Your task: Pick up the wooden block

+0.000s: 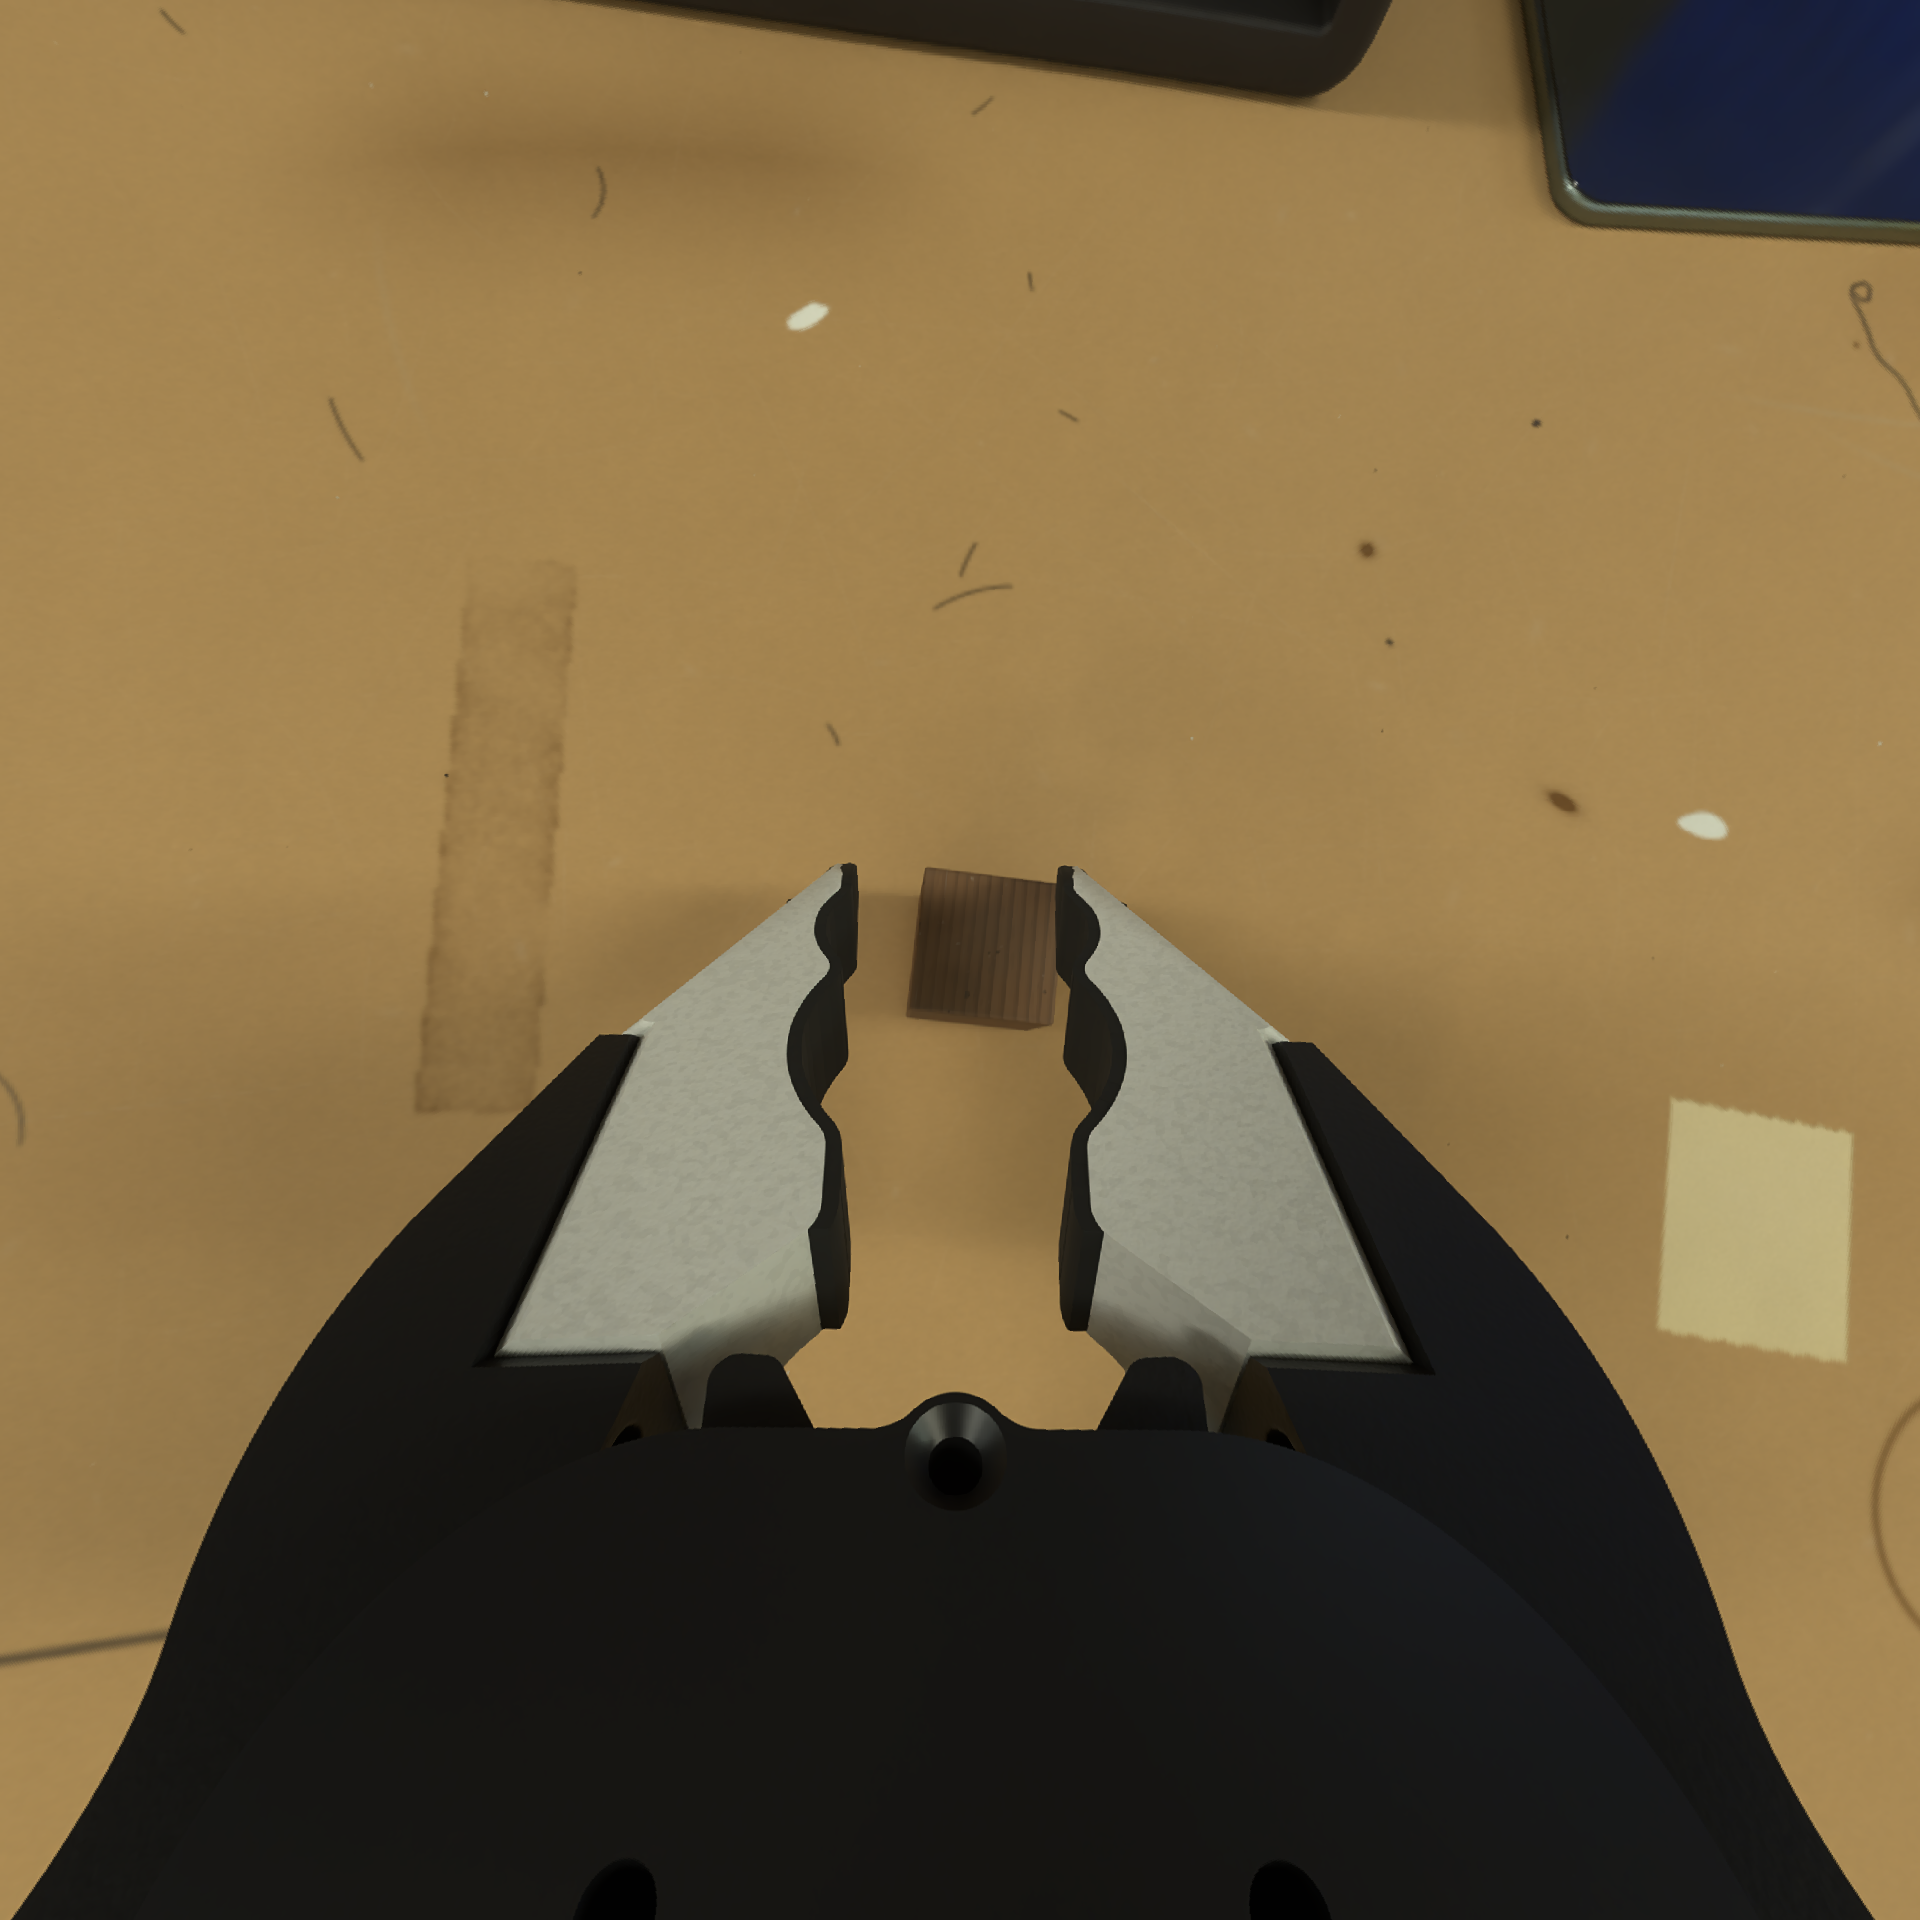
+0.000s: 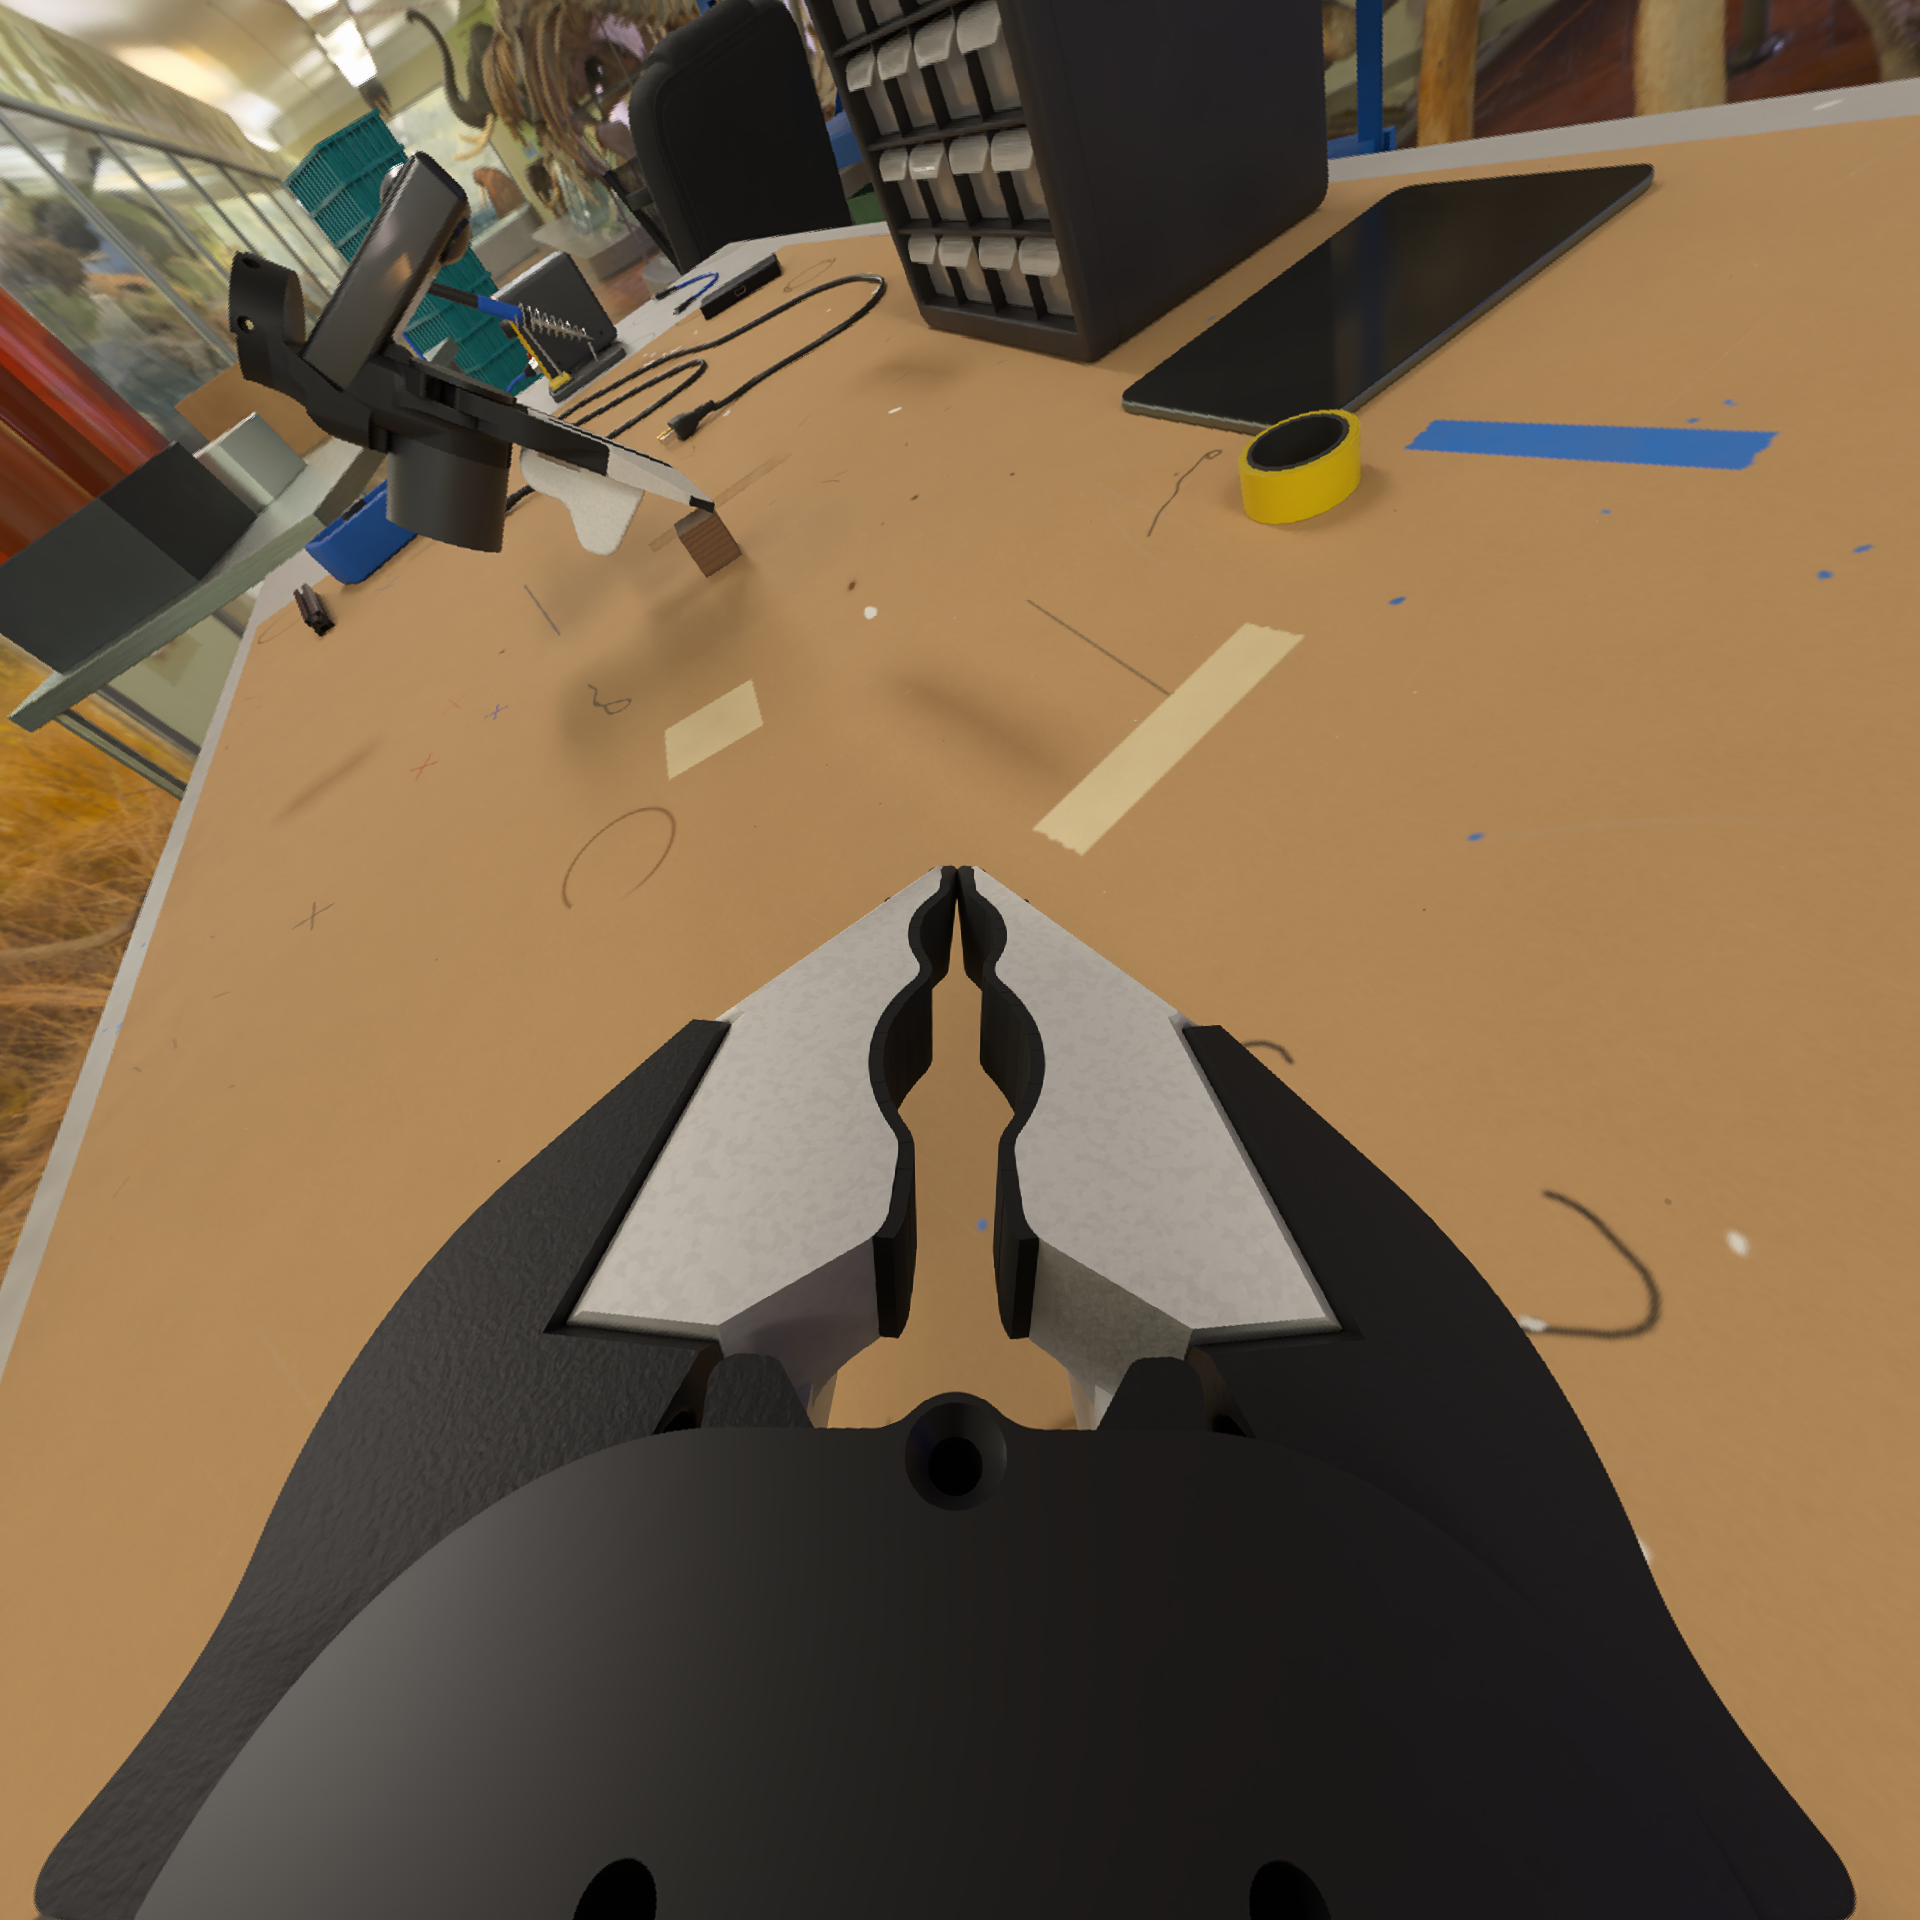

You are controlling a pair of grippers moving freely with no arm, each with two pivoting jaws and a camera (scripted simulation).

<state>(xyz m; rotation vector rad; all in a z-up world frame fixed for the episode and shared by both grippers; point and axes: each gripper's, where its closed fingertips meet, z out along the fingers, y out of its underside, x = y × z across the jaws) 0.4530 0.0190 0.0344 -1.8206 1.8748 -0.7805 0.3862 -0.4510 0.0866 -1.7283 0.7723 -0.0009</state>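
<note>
The wooden block, small, dark brown and ribbed, lies on the tan table. My left gripper is open, its tips on either side of the block. The block's right edge meets the right finger, and a gap shows on the left. In the right wrist view the left gripper tilts down onto the block at the far left. My right gripper is shut and empty, over bare table well away from the block.
A yellow tape roll, a black tablet, a black drawer cabinet and a black cable stand farther back. Beige tape and blue tape lie flat. The table's edge runs along the left.
</note>
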